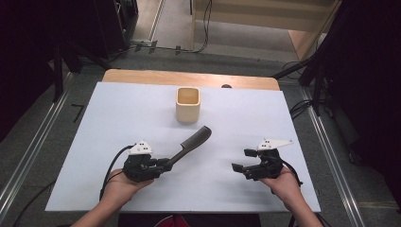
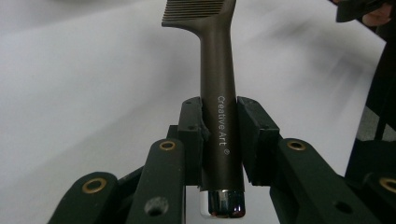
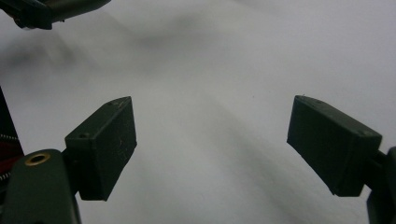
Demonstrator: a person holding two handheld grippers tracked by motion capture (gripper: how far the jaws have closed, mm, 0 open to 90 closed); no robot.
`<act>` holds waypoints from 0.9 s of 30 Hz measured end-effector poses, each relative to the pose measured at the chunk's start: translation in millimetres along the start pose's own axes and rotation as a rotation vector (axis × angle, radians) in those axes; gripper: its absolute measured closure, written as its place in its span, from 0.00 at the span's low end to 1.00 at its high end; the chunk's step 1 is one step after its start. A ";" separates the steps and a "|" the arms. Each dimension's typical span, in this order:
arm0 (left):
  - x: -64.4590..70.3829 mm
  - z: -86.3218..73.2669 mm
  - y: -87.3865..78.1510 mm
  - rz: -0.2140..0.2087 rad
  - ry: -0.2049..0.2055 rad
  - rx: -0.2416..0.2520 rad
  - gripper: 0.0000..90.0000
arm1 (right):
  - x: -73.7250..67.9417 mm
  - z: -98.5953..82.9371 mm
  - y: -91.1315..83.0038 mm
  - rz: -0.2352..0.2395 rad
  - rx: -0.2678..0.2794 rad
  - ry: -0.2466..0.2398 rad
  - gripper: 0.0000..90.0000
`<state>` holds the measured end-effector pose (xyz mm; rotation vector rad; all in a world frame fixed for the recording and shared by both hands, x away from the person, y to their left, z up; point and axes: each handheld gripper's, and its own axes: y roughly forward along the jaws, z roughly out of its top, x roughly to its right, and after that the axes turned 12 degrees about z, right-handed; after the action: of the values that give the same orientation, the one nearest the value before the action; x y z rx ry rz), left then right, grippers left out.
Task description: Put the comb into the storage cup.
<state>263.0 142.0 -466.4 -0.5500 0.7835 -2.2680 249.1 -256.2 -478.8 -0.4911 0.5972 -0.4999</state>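
You are holding the one piece of readable lettering in your left gripper [image 2: 219, 140]: the handle of the dark comb [image 2: 217, 84] is showing "Creative Art" in small pale letters, followed by a tiny ® mark, running lengthwise along the handle between the closed jaws, just above its shiny metal end cap. In the high view, the lettering is showing too small to read.

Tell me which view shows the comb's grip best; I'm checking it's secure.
The left gripper view: the jaws clamp the comb by its handle. The high view shows the whole comb small in the left gripper. The right gripper view catches a corner.
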 end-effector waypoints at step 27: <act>13.7 34.7 25.7 -0.098 -0.064 0.063 0.82 | -33.4 12.5 4.7 -0.162 0.016 -0.082 0.16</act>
<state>284.8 103.8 -455.8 -0.6411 0.6646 -2.3432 234.3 -230.0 -459.0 -0.5447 0.4762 -0.6342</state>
